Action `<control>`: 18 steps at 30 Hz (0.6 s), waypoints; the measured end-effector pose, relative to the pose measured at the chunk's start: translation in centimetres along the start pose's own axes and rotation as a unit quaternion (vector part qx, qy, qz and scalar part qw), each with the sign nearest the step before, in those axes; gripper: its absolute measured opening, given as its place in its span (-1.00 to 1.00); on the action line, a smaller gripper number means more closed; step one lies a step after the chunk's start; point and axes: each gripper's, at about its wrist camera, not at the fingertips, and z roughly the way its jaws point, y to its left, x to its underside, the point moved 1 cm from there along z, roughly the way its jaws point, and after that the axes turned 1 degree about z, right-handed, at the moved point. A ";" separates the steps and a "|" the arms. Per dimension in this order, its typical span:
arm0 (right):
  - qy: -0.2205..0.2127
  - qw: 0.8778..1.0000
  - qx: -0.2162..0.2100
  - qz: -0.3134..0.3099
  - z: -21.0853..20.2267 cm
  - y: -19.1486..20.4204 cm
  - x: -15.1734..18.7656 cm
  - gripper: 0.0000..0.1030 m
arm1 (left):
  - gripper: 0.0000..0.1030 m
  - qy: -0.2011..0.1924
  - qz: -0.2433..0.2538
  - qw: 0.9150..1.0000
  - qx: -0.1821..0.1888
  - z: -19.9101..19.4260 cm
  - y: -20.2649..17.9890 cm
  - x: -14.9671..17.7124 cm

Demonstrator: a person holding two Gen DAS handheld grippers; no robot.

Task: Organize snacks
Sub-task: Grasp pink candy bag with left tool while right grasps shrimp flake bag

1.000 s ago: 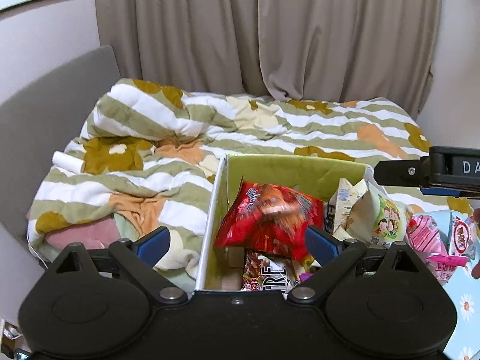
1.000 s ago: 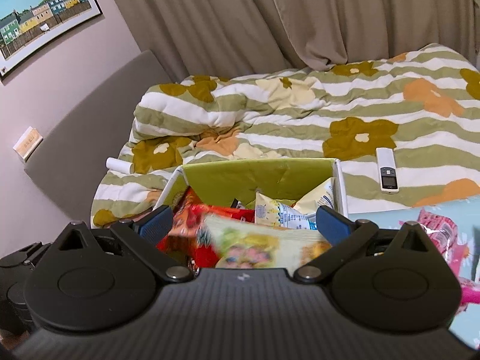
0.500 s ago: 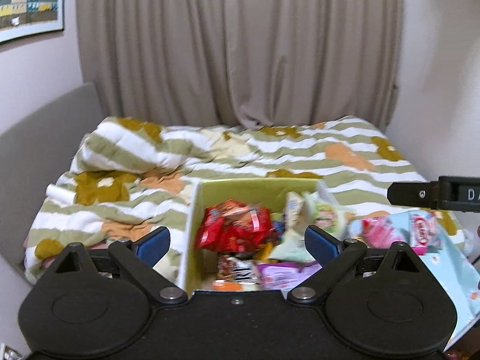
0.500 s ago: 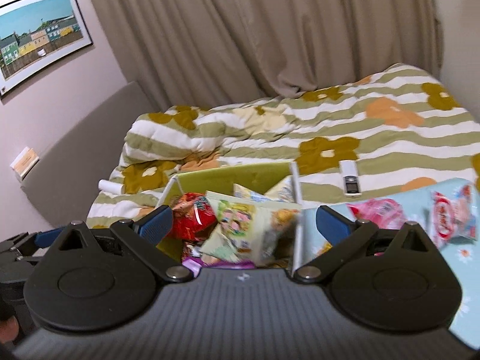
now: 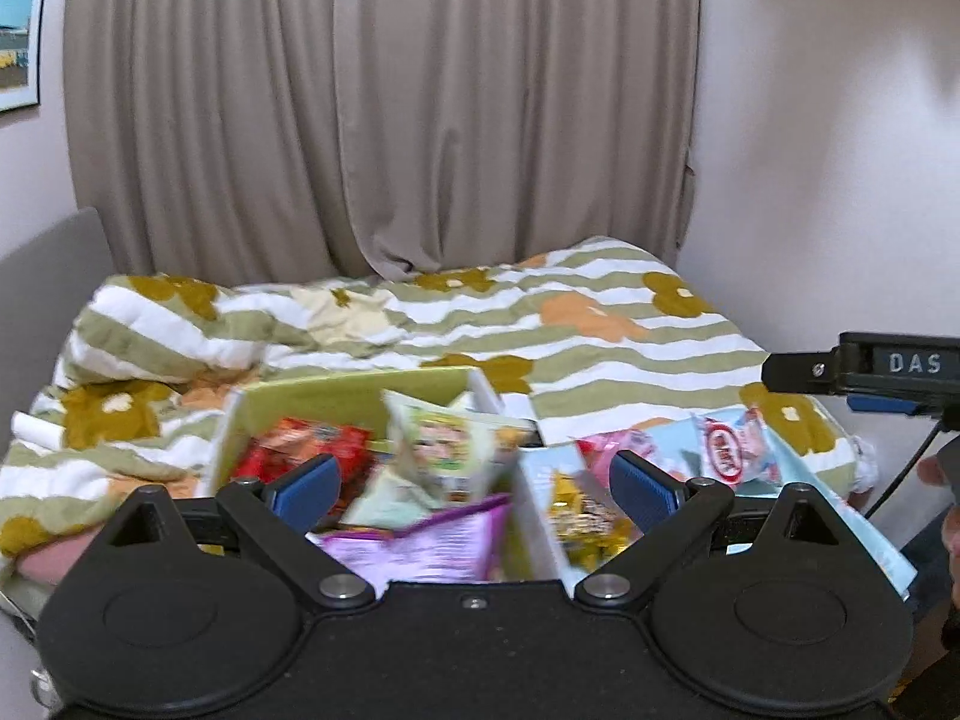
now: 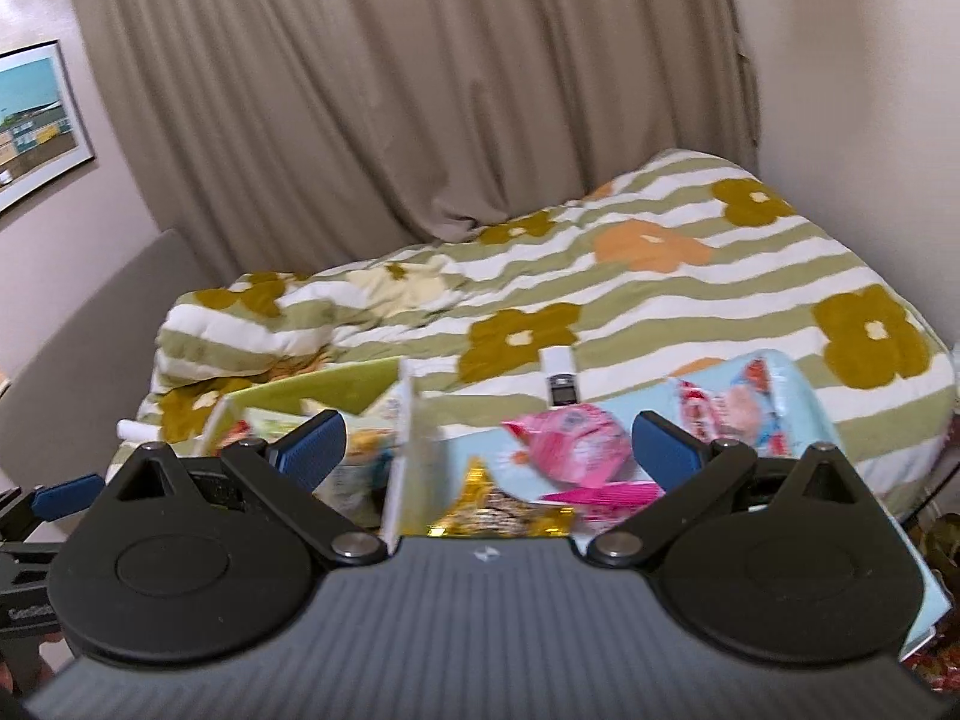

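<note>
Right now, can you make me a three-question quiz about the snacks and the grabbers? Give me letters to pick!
1. Where is the red snack bag?
A. inside the green box
B. on the curtain
C. on the floor

2. What colour is the snack bag between the right gripper fingers?
A. black
B. pink
C. blue

3. How is the left gripper?
A. shut on a bag
B. open, holding nothing
C. out of sight

Answers: 1 A, it sits among packets inside the box walls. 2 B, its wrapper is pink. 3 B, both pads stand wide apart.
</note>
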 end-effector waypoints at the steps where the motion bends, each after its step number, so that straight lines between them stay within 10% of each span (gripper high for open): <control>1: 0.004 1.000 0.001 0.007 0.3 -1.1 -0.1 1.00 | 0.91 0.002 -0.002 1.000 0.005 0.4 -0.5 0.0; 18: 0.090 0.995 0.028 0.043 9.1 -14.9 -2.0 1.00 | 0.91 0.062 0.015 0.998 0.031 11.4 -11.9 1.5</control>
